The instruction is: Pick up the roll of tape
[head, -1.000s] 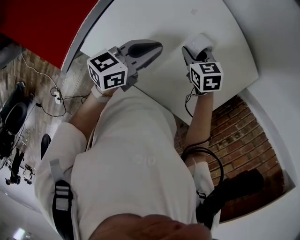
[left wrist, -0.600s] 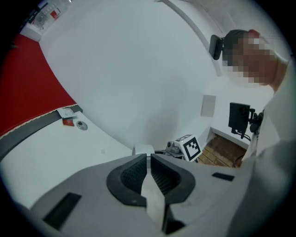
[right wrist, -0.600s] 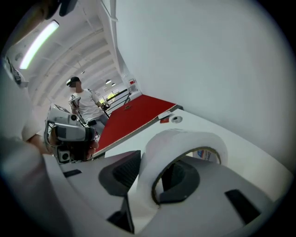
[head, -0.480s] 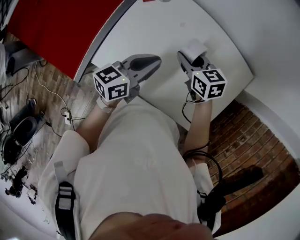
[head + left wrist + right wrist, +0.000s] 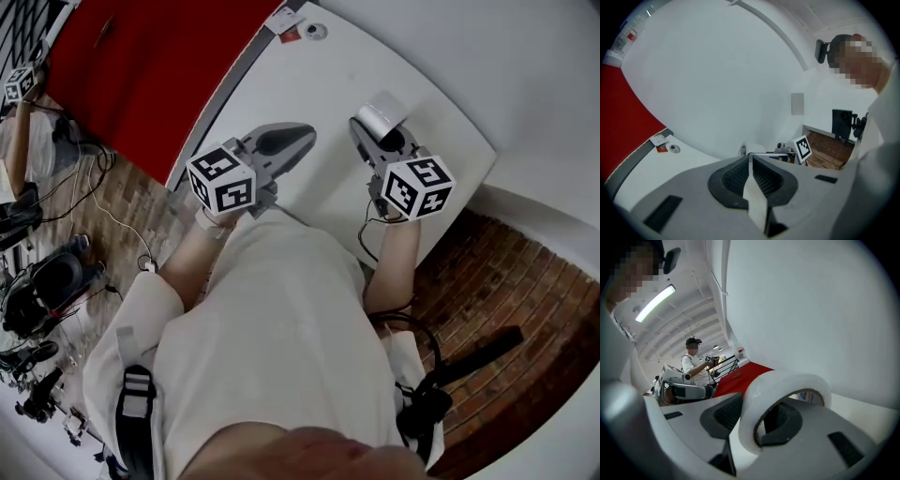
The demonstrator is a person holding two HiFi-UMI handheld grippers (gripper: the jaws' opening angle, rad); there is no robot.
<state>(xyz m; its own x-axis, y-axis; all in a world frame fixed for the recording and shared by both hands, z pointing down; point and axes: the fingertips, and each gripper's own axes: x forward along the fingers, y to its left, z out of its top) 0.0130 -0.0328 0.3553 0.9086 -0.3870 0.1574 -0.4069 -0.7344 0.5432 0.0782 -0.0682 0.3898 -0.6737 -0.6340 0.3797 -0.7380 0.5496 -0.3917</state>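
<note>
A roll of translucent white tape (image 5: 780, 394) stands between the jaws of my right gripper (image 5: 759, 425), which is shut on it and holds it up off the white table (image 5: 328, 84). From the head view the tape (image 5: 383, 114) shows at the tip of the right gripper (image 5: 378, 131). My left gripper (image 5: 281, 142) hovers above the table to the left of it. Its ribbed pads (image 5: 761, 176) meet with nothing between them, so the left gripper (image 5: 751, 174) is shut and empty.
A red panel (image 5: 131, 66) borders the table's left edge, with a small card and a round item (image 5: 315, 31) near the far corner. Brick floor (image 5: 487, 300) lies to the right. Cables and gear (image 5: 47, 272) sit on the floor left. Another person (image 5: 693, 363) stands in the background.
Both grippers have risen above the table, the right one carrying the tape up with it. The head view has shifted, showing more of the red panel and the table's far corner.
</note>
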